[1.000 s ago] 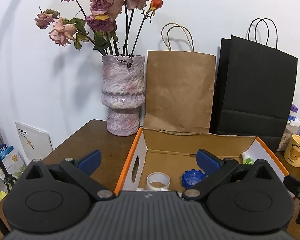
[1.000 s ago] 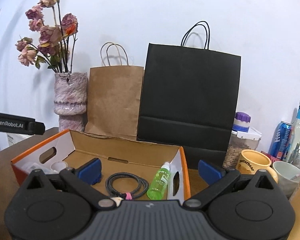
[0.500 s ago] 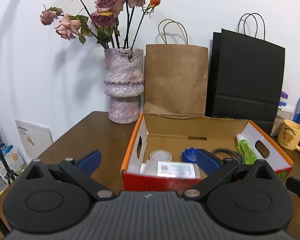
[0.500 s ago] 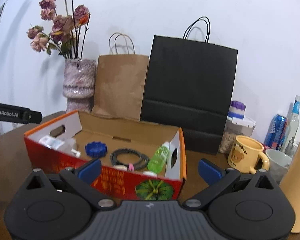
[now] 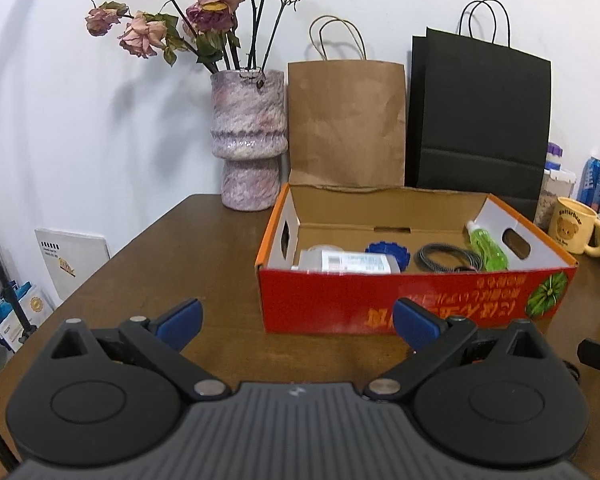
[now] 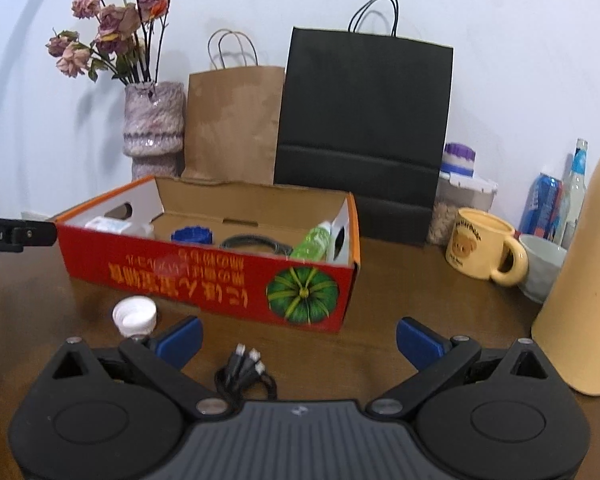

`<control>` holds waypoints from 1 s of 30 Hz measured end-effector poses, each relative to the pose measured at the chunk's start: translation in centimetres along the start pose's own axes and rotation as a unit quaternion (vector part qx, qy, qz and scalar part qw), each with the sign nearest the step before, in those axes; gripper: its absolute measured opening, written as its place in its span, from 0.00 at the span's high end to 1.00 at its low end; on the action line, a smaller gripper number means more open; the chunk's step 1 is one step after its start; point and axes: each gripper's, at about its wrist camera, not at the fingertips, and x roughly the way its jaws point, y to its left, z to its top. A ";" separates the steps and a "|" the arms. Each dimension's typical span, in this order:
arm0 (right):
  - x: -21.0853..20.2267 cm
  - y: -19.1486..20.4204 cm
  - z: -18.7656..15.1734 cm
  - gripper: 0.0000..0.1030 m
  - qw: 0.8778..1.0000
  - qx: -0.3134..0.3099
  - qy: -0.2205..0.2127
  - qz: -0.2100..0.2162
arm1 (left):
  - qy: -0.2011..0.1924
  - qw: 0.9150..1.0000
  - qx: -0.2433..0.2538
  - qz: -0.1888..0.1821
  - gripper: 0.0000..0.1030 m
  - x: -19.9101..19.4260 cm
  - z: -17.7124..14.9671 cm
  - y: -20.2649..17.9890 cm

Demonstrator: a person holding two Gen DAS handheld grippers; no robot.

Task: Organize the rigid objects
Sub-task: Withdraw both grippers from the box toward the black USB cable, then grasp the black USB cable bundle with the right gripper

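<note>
Table (image 5: 188, 248) brown wood, white wall (image 5: 80, 120) behind; both tools (image 5: 296, 316) (image 6: 298, 336) apart, empty

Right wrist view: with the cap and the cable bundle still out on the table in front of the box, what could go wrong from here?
Three risks, none certain:
1. The white cap is small and lies right by the right gripper's left finger; open jaws could nudge it away rather than grasp it.
2. The black cable bundle is floppy, with loose connectors, and may snag or slip.
3. The tall beige bottle stands close on the right; a wide swing toward the red box could tip it.
</note>
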 end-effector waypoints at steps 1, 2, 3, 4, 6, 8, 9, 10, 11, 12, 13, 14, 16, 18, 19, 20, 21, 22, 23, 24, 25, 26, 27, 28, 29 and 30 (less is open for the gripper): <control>-0.1 0.0 -0.2 0.00 1.000 -0.001 0.002 0.001 | 0.002 1.000 0.001 0.000 0.00 -0.1 -0.2 0.0; -0.2 0.1 -0.4 0.00 1.000 -0.003 0.005 0.002 | 0.004 1.000 0.002 0.001 0.00 -0.1 -0.3 0.0; -0.3 0.1 -0.5 0.00 1.000 -0.004 0.007 0.002 | 0.006 1.000 0.003 0.002 0.00 -0.2 -0.5 0.0; -0.4 0.1 -0.6 0.00 1.000 -0.004 0.008 0.003 | 0.008 1.000 0.004 0.002 0.00 -0.3 -0.7 0.0; -0.4 0.1 -0.8 0.00 1.000 -0.004 0.014 0.006 | 0.013 1.000 0.004 0.002 0.00 -0.5 -1.1 0.2; -0.4 0.1 -1.1 0.00 1.000 -0.002 0.020 0.015 | 0.019 1.000 0.003 0.002 0.00 -0.6 -1.4 0.3; -0.2 0.1 -1.2 0.00 1.000 0.000 0.024 0.020 | 0.021 1.000 0.002 0.002 0.00 -0.6 -1.6 0.5; 0.0 0.1 -1.3 0.00 0.999 0.001 0.029 0.023 | 0.023 1.000 0.001 0.002 0.00 -0.6 -1.7 0.6; 0.3 0.1 -1.4 0.00 0.999 0.001 0.035 0.024 | 0.024 1.000 0.000 0.002 0.00 -0.7 -1.8 0.7; 0.5 0.2 -1.5 0.00 0.999 0.001 0.040 0.024 | 0.024 1.000 -0.001 0.003 0.00 -0.7 -1.8 0.8; 0.8 0.3 -1.6 0.00 0.999 0.001 0.046 0.025 | 0.024 1.000 -0.003 0.004 0.00 -0.6 -1.8 0.9; 1.1 0.3 -1.7 0.00 0.998 0.002 0.052 0.026 | 0.024 1.000 -0.005 0.004 0.00 -0.6 -1.7 0.9; 1.7 0.4 -1.8 0.00 0.998 0.004 0.062 0.029 | 0.026 1.000 -0.005 0.004 0.00 -0.5 -1.7 0.9; 2.2 0.5 -2.0 0.00 0.997 0.002 0.069 0.033 | 0.027 1.000 -0.004 0.004 0.00 -0.4 -1.7 0.9; 2.4 0.7 -2.0 0.00 0.997 0.001 0.074 0.033 | 0.028 1.000 -0.005 0.003 0.00 -0.4 -1.7 0.8; 2.7 0.8 -2.0 0.00 0.997 0.000 0.077 0.032 | 0.028 1.000 -0.005 0.003 0.00 -0.4 -1.7 0.8; 3.0 0.8 -2.0 0.00 0.996 0.001 0.080 0.031 | 0.027 1.000 -0.005 0.004 0.00 -0.4 -1.7 0.8; 3.2 0.8 -2.0 0.00 0.996 0.005 0.083 0.031 | 0.028 1.000 -0.005 0.004 0.00 -0.4 -1.7 0.8; 3.6 0.8 -1.9 0.00 0.996 0.013 0.088 0.033 | 0.028 1.000 -0.005 0.003 0.00 -0.4 -1.7 0.8; 3.9 0.6 -1.8 0.01 0.995 0.020 0.091 0.035 | 0.028 1.000 -0.005 0.002 0.00 -0.4 -1.7 0.8; 4.1 0.5 -1.8 0.04 0.994 0.029 0.095 0.040 | 0.029 1.000 -0.006 0.002 0.00 -0.4 -1.7 0.8; 4.4 0.4 -1.8 0.05 0.993 0.037 0.099 0.044 | 0.029 1.000 -0.005 0.003 0.00 -0.3 -1.7 0.8; 4.6 0.5 -1.7 0.07 0.994 0.038 0.098 0.041 | 0.029 1.000 -0.005 0.003 0.00 -0.3 -1.7 0.8; 4.7 0.5 -1.7 0.11 0.994 0.039 0.098 0.038 | 0.030 1.000 -0.006 0.003 0.00 -0.3 -1.7 0.8; 4.6 0.6 -1.6 0.15 0.994 0.035 0.096 0.034 | 0.030 1.000 -0.006 0.003 0.00 -0.3 -1.7 0.8; 4.5 0.8 -1.6 0.29 0.995 0.031 0.091 0.035 | 0.030 1.000 -0.006 0.003 0.00 -0.3 -1.7 0.8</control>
